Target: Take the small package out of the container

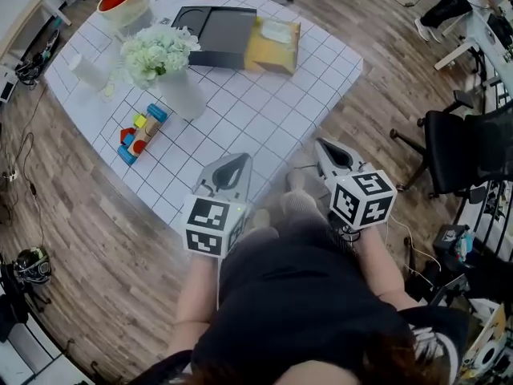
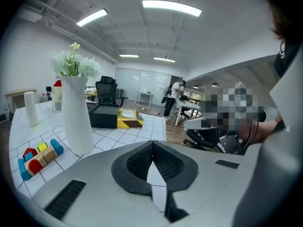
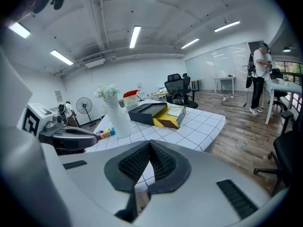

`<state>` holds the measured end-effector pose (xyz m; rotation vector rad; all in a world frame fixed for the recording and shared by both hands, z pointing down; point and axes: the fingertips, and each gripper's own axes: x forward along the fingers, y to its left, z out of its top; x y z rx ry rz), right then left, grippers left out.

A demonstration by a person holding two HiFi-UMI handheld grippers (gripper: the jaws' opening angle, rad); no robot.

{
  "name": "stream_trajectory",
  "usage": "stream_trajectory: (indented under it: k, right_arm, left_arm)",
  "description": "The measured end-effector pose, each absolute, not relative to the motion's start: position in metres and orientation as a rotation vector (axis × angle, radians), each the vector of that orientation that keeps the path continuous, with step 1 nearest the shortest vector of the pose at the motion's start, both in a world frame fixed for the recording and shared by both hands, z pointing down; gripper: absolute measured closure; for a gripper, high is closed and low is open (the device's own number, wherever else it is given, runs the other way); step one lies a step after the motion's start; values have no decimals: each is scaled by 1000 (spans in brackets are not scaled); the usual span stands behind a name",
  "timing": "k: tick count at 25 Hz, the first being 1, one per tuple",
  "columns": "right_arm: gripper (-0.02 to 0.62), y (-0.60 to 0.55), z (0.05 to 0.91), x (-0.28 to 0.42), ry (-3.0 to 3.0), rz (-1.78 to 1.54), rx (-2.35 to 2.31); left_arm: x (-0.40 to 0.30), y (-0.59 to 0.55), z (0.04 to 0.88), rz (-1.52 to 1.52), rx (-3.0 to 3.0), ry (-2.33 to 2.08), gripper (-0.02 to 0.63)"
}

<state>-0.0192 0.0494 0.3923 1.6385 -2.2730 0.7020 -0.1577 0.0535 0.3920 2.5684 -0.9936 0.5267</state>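
The container is a dark grey box (image 1: 216, 32) with a yellow tray (image 1: 272, 53) open beside it, at the far side of the white gridded table (image 1: 264, 111). A small pale package (image 1: 278, 30) lies in the yellow tray; it also shows in the right gripper view as the package (image 3: 176, 110). My left gripper (image 1: 238, 160) hovers over the table's near edge, shut and empty. My right gripper (image 1: 325, 145) is off the table's near corner, also shut with nothing in it. Both are well short of the container (image 2: 105, 116).
A white vase of flowers (image 1: 180, 87) stands mid-table between me and the box. Toy blocks (image 1: 140, 132) lie to its left, an orange-rimmed bucket (image 1: 124, 5) and a white roll (image 1: 84, 70) farther back. A black office chair (image 1: 465, 147) stands on the right.
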Motion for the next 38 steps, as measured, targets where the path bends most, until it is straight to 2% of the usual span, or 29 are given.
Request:
stream_trajectory:
  k: [9,19,20,21,28,38]
  right_arm:
    - [580,-23,403,-6,-2350,683,1490]
    - [580,-105,405,40,-2404,688,1341]
    - [580,-112,404,44,-2411,687,1328]
    - [580,-118,403,47,-2416,685,1315]
    - [580,-156,403,72,-2440,701,1248]
    - [580,-210,414,94,-2464,725,1120]
  left_arm:
    - [-141,-4,387,423,2460,-1114,577]
    - [-71,-96,379,408,2456,-1209,575]
    - [-65,-104,381,417,2449,-1212,556]
    - [-59,-110,382,426,2441,-1213,508]
    - [-30,-155,387,492,2415,-1227,440]
    - [2,-220,399,650,2400,-1234,416]
